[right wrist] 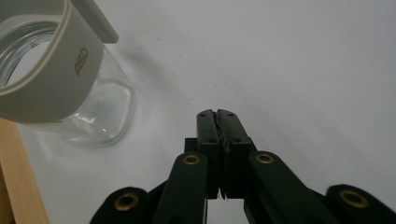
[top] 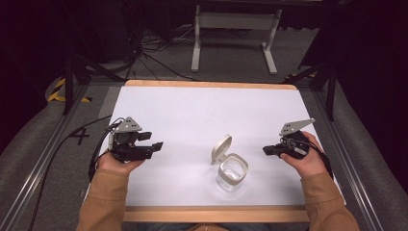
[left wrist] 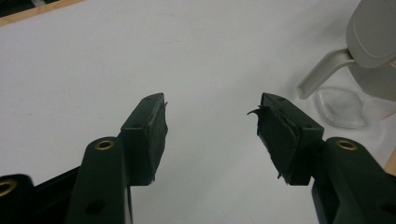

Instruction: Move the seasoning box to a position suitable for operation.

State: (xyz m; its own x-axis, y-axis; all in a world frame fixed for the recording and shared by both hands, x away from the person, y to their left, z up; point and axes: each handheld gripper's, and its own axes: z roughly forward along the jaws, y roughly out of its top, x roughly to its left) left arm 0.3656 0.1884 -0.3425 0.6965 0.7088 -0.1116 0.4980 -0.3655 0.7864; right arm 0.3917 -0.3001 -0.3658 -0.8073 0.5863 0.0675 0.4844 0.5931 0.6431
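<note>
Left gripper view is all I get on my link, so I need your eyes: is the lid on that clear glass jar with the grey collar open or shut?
Observer: Open. In the high view the clear glass jar with the grey collar stands upright on the white table, and its round grey lid is flipped up on the side toward the left hand-held gripper.
Operator: What is the right hand-held gripper doing?
Observer: The right hand-held gripper has its jaws pressed together, with nothing between them.
Operator: Is it touching the jar?
Observer: No. In the high view it sits apart from the jar, off to the jar's right, with bare table between them.
</note>
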